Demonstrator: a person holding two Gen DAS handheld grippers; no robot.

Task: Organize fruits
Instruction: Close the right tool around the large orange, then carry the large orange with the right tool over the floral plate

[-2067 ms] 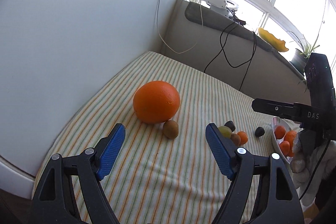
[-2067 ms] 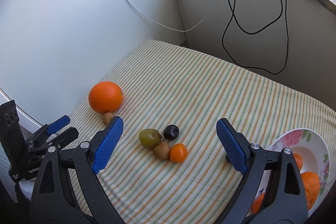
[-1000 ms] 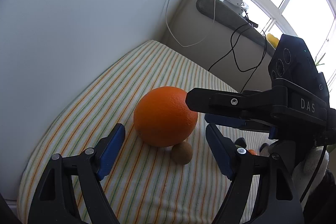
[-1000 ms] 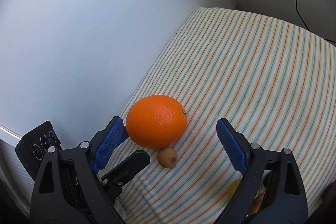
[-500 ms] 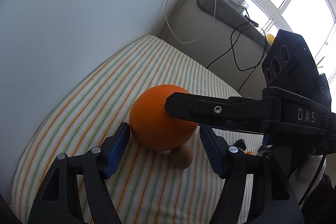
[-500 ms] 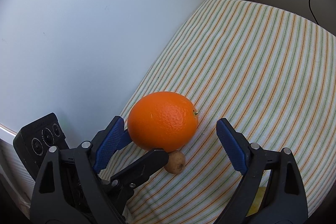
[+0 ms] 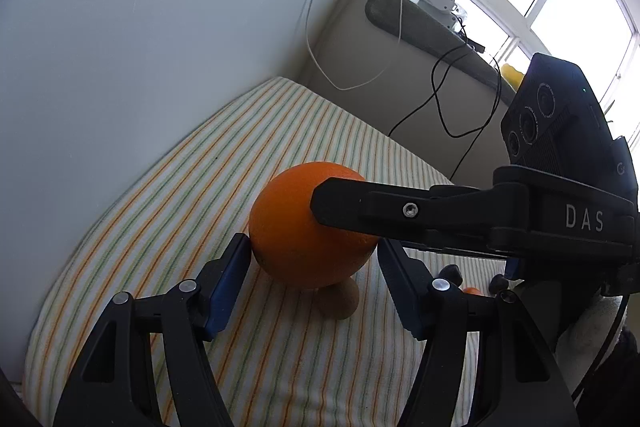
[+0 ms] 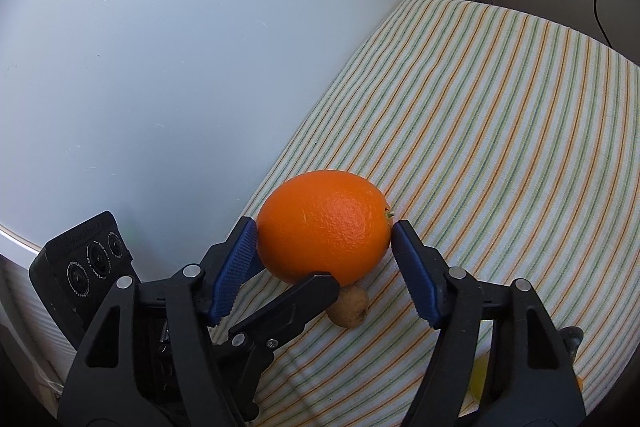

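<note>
A big orange (image 7: 296, 227) (image 8: 324, 223) sits on the striped cloth (image 7: 224, 155) near the white wall. A small brown fruit (image 7: 338, 301) (image 8: 349, 307) lies against it. My left gripper (image 7: 314, 273) has its blue pads on both sides of the orange, touching or nearly touching. My right gripper (image 8: 326, 269) has closed in on the orange from the other direction, its pads touching or nearly touching the two ends. The right gripper's finger (image 7: 400, 213) crosses in front of the orange in the left wrist view.
The white wall (image 8: 160, 67) is close behind the orange. Small dark and orange fruits (image 7: 456, 279) lie to the right, mostly hidden. A sill with cables (image 7: 440, 39) runs at the back. The cloth's edge (image 7: 52, 347) is near, on the left.
Both grippers have moved in on the orange and narrowed their jaws around it. The orange stays on the cloth.
</note>
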